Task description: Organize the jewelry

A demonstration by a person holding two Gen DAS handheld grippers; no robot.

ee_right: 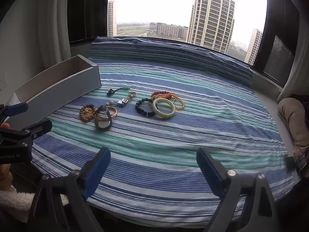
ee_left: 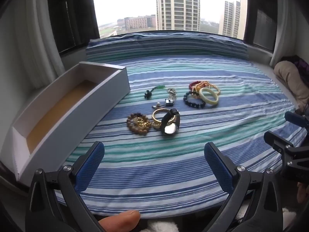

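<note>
The jewelry lies in two tangled clusters on the striped cloth: the wristwatch is propped on a gold bangle beside wooden beads, and at about two o'clock from it the pale jade bangle overlaps beaded bracelets. The likely trouble is snagging — lifting one piece could drag its neighbours or roll the bangle away, well short of the white box at ten o'clock. The left gripper hovers low with fingers spread wide, holding nothing; the right gripper hovers alongside — equally spread and empty, both aimed toward the window.
</note>
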